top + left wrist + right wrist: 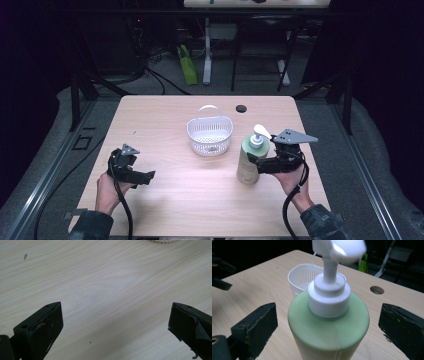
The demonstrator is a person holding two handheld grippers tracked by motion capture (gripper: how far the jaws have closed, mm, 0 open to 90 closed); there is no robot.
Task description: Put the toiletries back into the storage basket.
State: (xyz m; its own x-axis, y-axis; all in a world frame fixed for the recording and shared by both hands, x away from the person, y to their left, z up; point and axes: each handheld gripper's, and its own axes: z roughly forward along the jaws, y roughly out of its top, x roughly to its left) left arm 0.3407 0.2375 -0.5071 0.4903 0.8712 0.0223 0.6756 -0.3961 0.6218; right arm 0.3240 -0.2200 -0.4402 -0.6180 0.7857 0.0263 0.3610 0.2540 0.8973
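High view: basket (210,134) beside bottle (251,160)

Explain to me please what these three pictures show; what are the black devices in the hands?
A person sits at a wooden table and holds a hand tool with a two-jaw claw in each hand. One picture looks down from above. The other two come from small cameras that ride on the claws. On the table stand a white basket and a green pump bottle. The right claw is open with the bottle between its jaws, not squeezed. The left claw is open over bare wood. Nothing is held.
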